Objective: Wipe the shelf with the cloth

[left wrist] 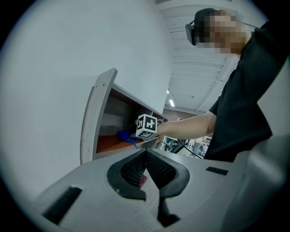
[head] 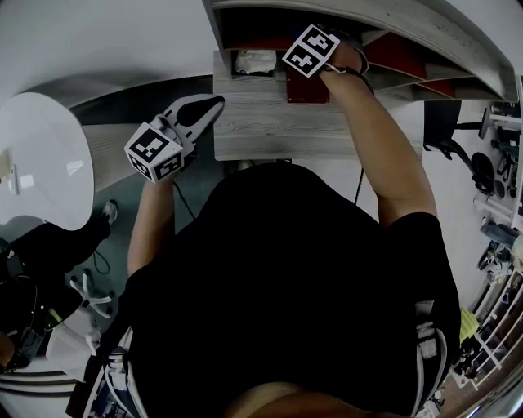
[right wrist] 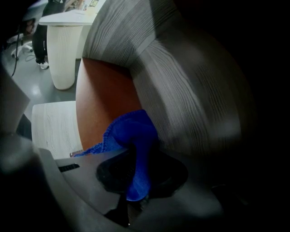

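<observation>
Briefly, item by item.

Shelf (head: 392, 20): grey wood-grain boards with a curved outer side. The floor inside is smooth and orange-brown. It stands at the far edge of the table.

Table (head: 270, 135): rectangular top in pale grey wood grain.

Cloth (right wrist: 131, 131): bright blue, soft, finely woven, with a stitched edge. It is bunched into a lump and lies on the orange-brown floor inside the shelf, just beside the grey wall.

Right gripper (right wrist: 138, 154): grey shell with black ribbed pads. You hold it reached into the shelf opening. Its jaws are clamped on a fold of the cloth. The fold runs back between the pads towards the camera, and the bulk of the cloth spills out past the tips onto the shelf floor. In the head view this gripper's marker cube covers the cloth.

Left gripper (left wrist: 146, 154): the same grey shell and black ribbed pads. Its jaws are pressed together with nothing between them. You hold it outside the shelf, at the table's left edge, well apart from the cloth.

Round table (head: 41, 163): white and glossy, on a thick pedestal, off to the left.
</observation>
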### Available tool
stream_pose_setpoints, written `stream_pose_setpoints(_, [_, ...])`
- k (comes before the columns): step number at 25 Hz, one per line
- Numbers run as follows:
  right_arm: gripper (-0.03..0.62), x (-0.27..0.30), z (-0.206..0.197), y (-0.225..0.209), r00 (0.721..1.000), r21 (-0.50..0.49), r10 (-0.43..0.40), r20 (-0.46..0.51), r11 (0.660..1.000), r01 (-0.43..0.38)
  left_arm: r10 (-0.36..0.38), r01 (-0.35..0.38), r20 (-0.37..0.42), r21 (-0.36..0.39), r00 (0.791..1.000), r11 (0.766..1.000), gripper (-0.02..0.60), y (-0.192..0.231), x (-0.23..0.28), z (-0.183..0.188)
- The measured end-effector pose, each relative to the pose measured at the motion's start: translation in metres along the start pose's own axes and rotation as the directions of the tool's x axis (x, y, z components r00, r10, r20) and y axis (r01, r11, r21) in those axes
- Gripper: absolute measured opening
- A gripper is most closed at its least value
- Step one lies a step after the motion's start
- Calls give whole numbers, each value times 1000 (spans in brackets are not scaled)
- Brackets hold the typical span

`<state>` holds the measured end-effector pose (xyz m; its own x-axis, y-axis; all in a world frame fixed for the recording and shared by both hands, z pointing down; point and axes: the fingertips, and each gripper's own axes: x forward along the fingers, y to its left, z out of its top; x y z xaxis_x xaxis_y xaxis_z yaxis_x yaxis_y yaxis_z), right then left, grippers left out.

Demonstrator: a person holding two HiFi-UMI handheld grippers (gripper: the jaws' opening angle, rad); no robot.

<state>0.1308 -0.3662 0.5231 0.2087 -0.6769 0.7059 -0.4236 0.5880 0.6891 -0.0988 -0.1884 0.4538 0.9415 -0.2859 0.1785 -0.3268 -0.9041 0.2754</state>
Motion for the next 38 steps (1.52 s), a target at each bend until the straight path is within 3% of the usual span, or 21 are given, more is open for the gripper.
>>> stream_pose_setpoints(9, [52, 2, -8, -1, 998, -90, -41, -57, 995, 36, 1, -1, -9, 6, 1000, 1000, 14, -2, 2, -2])
stream_pose_setpoints(31, [48, 3, -7, 1, 999, -94, -40, -36, 995, 36, 17, -17, -20, 7, 1000, 1000, 14, -7, -2, -3])
stream_pose_setpoints(38, [48, 0, -1, 2, 1000, -21, -7, 3, 1000, 7, 26, -26, 3, -16, 1000, 1000, 14, -11, -6, 1])
